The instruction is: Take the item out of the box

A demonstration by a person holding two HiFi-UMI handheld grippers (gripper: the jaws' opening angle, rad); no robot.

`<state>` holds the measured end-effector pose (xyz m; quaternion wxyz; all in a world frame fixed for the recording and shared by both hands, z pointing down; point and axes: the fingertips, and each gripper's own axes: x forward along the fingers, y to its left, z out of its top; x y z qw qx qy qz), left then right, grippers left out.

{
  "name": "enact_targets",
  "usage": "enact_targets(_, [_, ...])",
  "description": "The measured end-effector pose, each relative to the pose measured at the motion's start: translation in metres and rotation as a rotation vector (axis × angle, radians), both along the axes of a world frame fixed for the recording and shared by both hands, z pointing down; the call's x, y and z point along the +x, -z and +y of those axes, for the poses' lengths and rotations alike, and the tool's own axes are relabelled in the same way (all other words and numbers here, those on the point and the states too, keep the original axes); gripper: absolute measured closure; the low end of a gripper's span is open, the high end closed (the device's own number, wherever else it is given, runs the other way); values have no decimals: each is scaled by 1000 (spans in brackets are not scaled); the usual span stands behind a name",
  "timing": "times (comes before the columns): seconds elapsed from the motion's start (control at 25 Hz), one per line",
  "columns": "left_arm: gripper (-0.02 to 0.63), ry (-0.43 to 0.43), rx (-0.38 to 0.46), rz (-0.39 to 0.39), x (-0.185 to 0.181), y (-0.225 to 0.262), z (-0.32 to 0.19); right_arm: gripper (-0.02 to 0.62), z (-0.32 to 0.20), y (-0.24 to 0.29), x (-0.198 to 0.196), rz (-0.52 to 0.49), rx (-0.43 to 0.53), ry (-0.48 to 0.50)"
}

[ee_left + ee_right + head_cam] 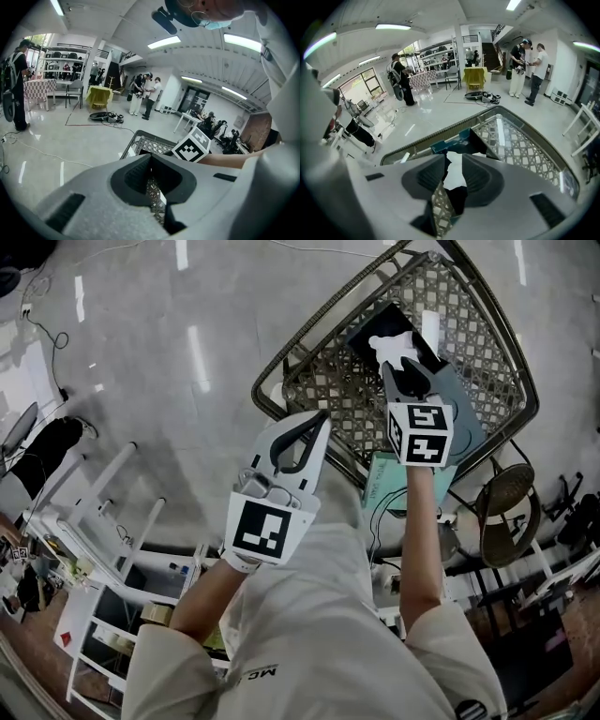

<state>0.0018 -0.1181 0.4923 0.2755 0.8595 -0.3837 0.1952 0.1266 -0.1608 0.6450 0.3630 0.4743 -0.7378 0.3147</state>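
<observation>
A dark open box (375,329) with a blue-grey lid flap (464,413) lies on the lattice table (478,324). A white item (394,345) shows in the box, right at the tips of my right gripper (401,367). In the right gripper view the white item (454,176) shows in the gap between that gripper's (452,157) parted jaws, with the box (457,143) just beyond; I cannot see the pads pressing on it. My left gripper (322,418) hovers over the table's near rim, jaw tips together and empty (151,157).
A teal carton (384,486) sits at the table's near edge. A round wicker stool (511,502) stands to the right, white shelving (103,521) to the lower left. Cables run over the glossy floor (169,352). People stand far off (525,61).
</observation>
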Motion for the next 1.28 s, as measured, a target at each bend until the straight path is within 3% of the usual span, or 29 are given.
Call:
enact_targets(0.52, [581,-20,-32,-12,5,-21,-15,485,-10,-43,12,138,-172,97])
enact_targets(0.84, [581,-6,-38,-15,3,-24,-19,492,-10,-61,8,160,-253,145])
enact_targets(1.08, [581,2,-43,-22,-2,-26,-16,555,-9,-64,6,189,-264,176])
enact_targets(1.28, [581,-8,-36,-27,-3,-25,-13,572,-11,-62,10,226,-250,204])
